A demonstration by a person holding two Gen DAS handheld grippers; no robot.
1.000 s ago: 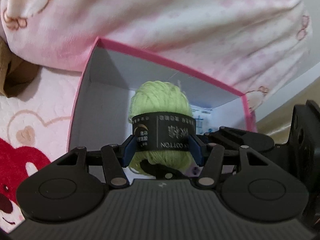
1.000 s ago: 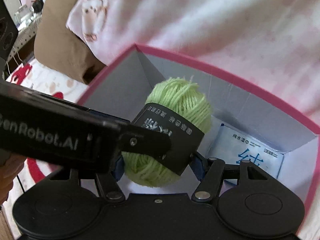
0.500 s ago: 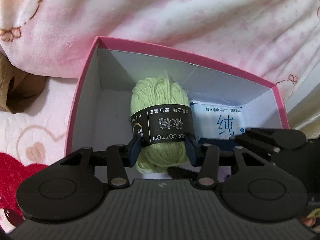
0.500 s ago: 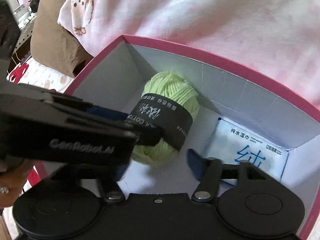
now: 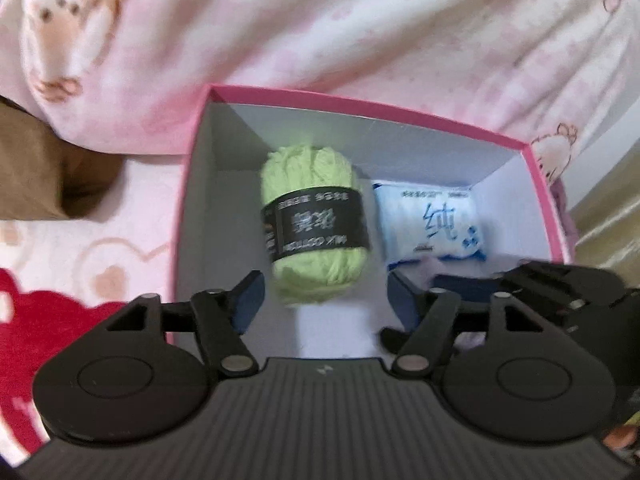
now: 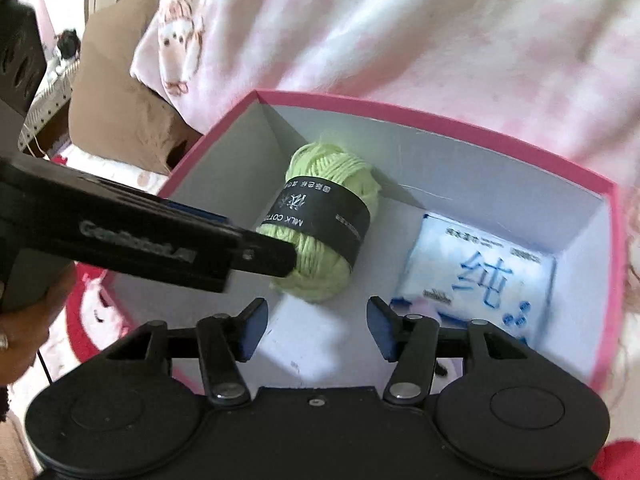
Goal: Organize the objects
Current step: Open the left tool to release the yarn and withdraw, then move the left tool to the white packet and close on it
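A green yarn ball (image 5: pixel 314 222) with a black paper band lies on the floor of a pink-rimmed white box (image 5: pixel 360 104). A blue-and-white wet-wipe pack (image 5: pixel 432 220) lies beside it on the right. My left gripper (image 5: pixel 326 300) is open and empty, just short of the yarn. In the right wrist view the yarn (image 6: pixel 324 232) and the pack (image 6: pixel 480 276) lie in the box (image 6: pixel 440 124). My right gripper (image 6: pixel 316 330) is open and empty over the box floor. The left gripper's body (image 6: pixel 140 236) crosses from the left, its tip in front of the yarn.
The box sits on a pink and red cartoon blanket (image 5: pixel 80 272). A pink-and-white quilt (image 5: pixel 360 32) bulges behind the box. A brown cushion (image 5: pixel 44 172) lies at the left.
The left gripper let go of the yarn and drew back; the yarn now lies on the box floor. The right gripper has pulled back a little.
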